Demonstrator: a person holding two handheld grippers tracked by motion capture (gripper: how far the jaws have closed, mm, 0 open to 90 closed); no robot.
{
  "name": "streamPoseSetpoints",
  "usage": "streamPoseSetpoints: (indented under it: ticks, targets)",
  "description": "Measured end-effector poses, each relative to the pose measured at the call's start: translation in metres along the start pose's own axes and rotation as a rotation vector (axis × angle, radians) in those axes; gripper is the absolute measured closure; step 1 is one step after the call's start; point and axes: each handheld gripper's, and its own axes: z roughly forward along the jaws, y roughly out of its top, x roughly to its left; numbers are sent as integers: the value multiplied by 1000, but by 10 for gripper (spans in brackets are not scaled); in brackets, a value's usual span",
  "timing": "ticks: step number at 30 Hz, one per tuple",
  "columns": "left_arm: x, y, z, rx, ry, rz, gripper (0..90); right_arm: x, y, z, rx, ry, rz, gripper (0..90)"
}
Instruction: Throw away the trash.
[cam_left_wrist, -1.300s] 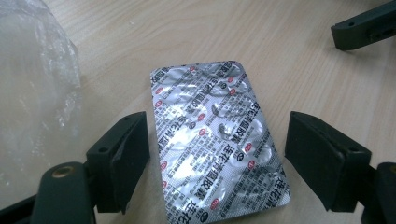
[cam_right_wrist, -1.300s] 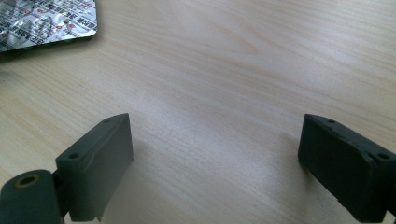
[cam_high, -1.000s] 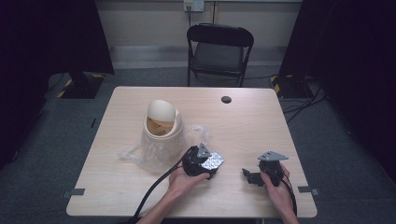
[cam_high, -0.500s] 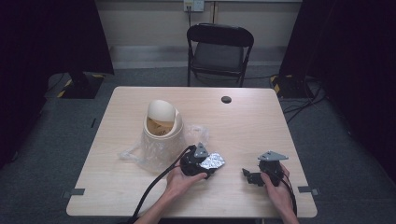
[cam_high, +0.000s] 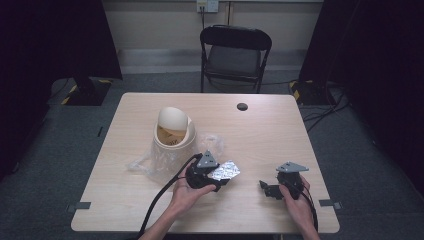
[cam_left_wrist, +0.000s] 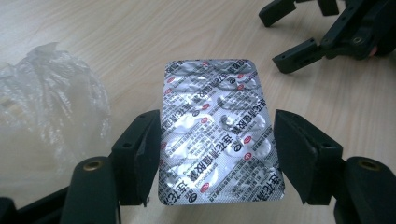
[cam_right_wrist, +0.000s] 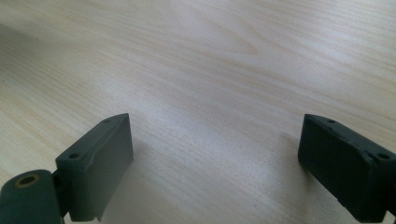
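Note:
A silver foil blister pack with red and black print hangs just above the wooden table. My left gripper is shut on it, one jaw on each long edge. It sits near the table's front middle, right of a small cream bin. My right gripper stands open low over bare wood at the front right, with nothing between its jaws. In the left gripper view the right gripper lies beyond the pack at the upper right.
The cream bin has a swing lid and a clear plastic bag crumpled around its base. A small black disc lies near the table's far edge. A black folding chair stands behind the table.
My left gripper has shifted slightly to the left with the blister pack in it. The right gripper has stayed in place.

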Motion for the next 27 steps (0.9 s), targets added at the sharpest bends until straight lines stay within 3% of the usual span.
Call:
streamPoseSetpoints:
  ticks: [16,17,27]
  targets:
    - [-4,2,-31,-55,14,12,340,0,0,0,0,0,0,94]
    - [-3,3,-36,-67,-3,-1,340,0,0,0,0,0,0,94]
    - [-4,4,-65,-96,-13,4,340,0,0,0,0,0,0,94]
